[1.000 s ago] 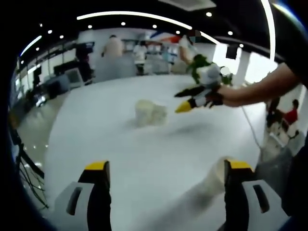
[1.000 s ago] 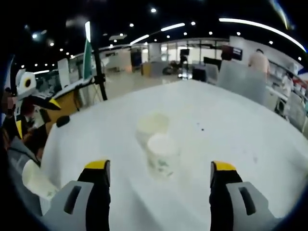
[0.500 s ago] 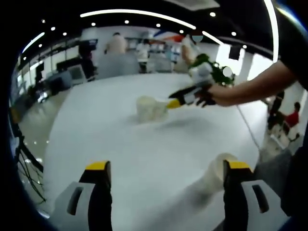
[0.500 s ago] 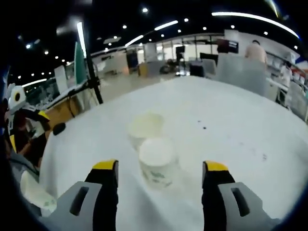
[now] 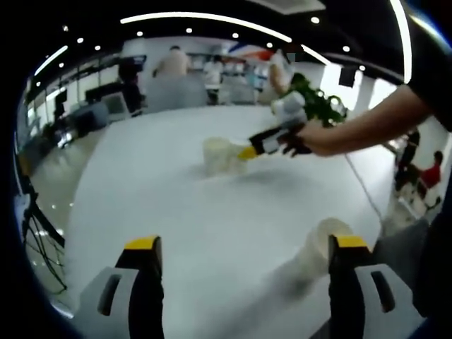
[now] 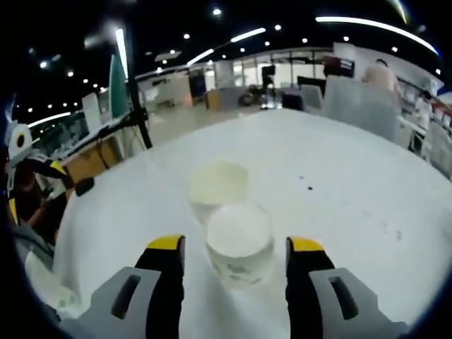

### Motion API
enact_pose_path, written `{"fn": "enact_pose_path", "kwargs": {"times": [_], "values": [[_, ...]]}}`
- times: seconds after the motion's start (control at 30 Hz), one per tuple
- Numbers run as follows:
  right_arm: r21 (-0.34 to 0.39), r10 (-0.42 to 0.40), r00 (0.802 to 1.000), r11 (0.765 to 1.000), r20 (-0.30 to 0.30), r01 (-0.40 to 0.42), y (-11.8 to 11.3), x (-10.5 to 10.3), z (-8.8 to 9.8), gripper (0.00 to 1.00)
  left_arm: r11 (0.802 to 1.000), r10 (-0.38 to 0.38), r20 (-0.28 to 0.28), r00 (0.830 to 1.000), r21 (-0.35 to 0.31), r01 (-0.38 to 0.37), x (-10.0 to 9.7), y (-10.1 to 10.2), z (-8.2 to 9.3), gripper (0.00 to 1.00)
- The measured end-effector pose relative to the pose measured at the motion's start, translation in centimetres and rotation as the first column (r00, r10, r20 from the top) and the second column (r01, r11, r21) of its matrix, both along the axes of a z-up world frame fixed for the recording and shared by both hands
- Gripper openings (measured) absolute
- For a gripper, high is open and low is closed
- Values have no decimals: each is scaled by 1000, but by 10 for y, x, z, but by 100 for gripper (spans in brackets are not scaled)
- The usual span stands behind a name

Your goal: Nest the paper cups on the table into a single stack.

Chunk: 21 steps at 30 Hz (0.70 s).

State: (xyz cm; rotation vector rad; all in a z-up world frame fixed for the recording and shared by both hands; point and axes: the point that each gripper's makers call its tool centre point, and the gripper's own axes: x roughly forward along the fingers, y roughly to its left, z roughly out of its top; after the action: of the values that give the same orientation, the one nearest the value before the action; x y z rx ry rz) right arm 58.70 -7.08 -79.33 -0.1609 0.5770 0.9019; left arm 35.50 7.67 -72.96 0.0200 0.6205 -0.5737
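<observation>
Straddling the nearer of two upright paper cups (image 6: 239, 244) on the white table (image 6: 339, 183), the right gripper (image 6: 236, 248) stands open, contact unclear; the left gripper (image 5: 244, 248) gapes empty, a third cup (image 5: 319, 248) partly hidden behind its jaw.

No text, label, brand, number or sign can be read in either view. A faint greenish print is seen on the side of the nearer paper cup (image 6: 239, 244) in the right gripper view, but it is too blurred for any letters to be made out. The signs and screens at the back of the hall are too small and too soft for anything on them to be deciphered.
</observation>
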Motion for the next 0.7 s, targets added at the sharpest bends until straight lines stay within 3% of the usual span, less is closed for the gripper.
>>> {"fn": "enact_pose_path", "kwargs": {"times": [0.13,0.2,0.3,0.7], "values": [[-11,8,1000,1000,-5,-8,0,1,-4,50,1000,5,-1,1000,1,-5,1,1,0,98],[-50,21,1000,999,5,-21,-3,3,-10,45,1000,6,-1,1000,2,-6,1,1,0,97],[-17,4,1000,1000,-12,-4,-2,7,-12,44,1000,2,-4,1000,16,-2,0,1,-2,97],[-14,17,1000,1000,0,-17,1,13,-17,39,1000,9,-19,1000,28,-9,-5,7,-8,96]]}}
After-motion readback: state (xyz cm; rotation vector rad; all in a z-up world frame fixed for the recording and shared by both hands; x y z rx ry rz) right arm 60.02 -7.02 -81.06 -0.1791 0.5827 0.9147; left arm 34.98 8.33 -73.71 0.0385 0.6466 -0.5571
